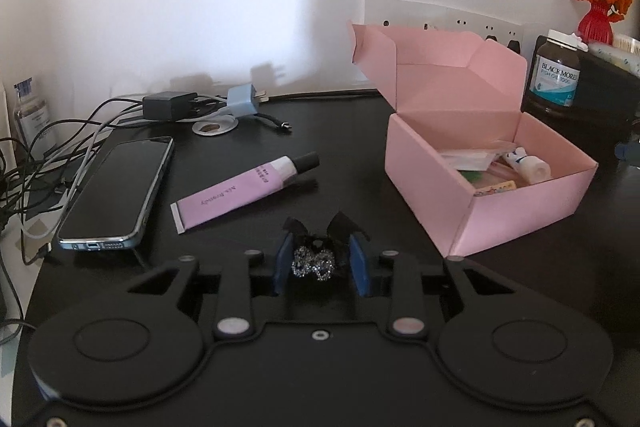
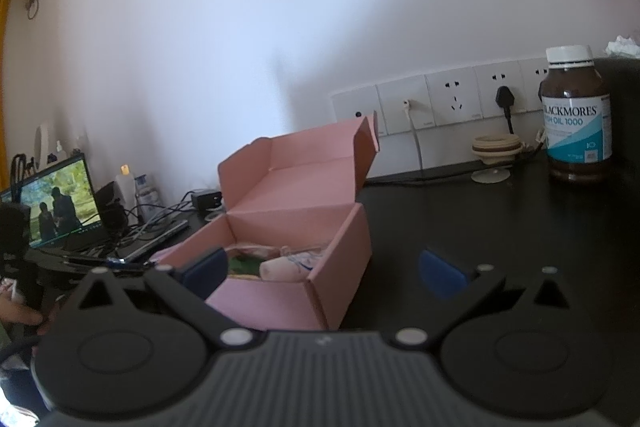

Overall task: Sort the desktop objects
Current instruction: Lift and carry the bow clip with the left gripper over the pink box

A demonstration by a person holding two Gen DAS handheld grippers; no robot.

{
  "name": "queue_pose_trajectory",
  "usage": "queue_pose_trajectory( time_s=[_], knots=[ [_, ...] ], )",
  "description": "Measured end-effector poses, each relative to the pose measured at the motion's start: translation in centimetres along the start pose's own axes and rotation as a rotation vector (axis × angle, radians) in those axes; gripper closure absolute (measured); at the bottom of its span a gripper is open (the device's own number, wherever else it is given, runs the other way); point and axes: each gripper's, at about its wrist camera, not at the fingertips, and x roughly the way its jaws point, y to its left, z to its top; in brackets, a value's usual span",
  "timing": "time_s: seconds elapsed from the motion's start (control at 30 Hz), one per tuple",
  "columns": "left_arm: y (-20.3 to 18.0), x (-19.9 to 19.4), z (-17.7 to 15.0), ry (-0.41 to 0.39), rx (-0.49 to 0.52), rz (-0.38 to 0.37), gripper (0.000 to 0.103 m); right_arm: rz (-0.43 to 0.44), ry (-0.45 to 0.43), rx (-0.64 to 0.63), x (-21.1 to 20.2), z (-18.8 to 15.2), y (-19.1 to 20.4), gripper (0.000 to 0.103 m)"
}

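Left gripper (image 1: 319,259) was clamped on a small black hair clip with a glittery silver bow (image 1: 314,263), held above the dark tabletop (image 1: 360,155) left of the open pink cardboard box (image 1: 472,187). Right gripper (image 2: 326,269) stood wide apart, empty, facing that box.
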Motion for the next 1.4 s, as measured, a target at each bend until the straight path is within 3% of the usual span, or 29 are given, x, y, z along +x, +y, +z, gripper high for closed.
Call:
queue_pose_trajectory(
  time_s=[0.5, 1.4],
  knots=[
    [0.3, -2.1, 0.5, -0.049, -0.026, 0.016, 0.071, 0.0, 0.007, 0.005, 0.4, -0.1, -0.1, 0.001],
    [-2.5, -4.2, 3.8, -0.135, 0.007, -0.038, 0.071, -0.025, 0.027, 0.032, 0.5, -0.1, -0.3, 0.001]
  ],
)
